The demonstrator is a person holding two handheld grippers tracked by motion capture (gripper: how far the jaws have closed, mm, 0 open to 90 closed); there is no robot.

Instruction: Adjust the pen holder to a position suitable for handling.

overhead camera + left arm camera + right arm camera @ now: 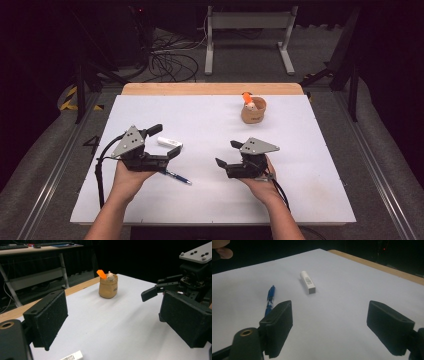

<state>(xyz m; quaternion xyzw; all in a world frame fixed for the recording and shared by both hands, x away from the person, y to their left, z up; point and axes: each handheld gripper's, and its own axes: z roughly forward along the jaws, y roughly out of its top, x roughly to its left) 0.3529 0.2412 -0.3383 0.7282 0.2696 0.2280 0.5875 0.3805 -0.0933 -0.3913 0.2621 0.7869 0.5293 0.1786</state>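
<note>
My left gripper [166,141] is held at the left of the white tabletop [310,150] with its jaws open and nothing between its pads. A white tube [170,142] lies on the table just under and ahead of its fingertips, and its end [72,356] is at the bottom edge of the left gripper view. A blue pen [179,177] lies close to that hand. My right gripper [227,153] is at the middle right, open and empty, and faces the tube [307,282] and the pen [270,300].
A tan pot [253,111] with an orange piece and a small figure in it stands at the back right, upright [108,286]. A wooden strip [210,89] edges the far side. A metal frame [247,22] and cables [170,60] are on the floor beyond.
</note>
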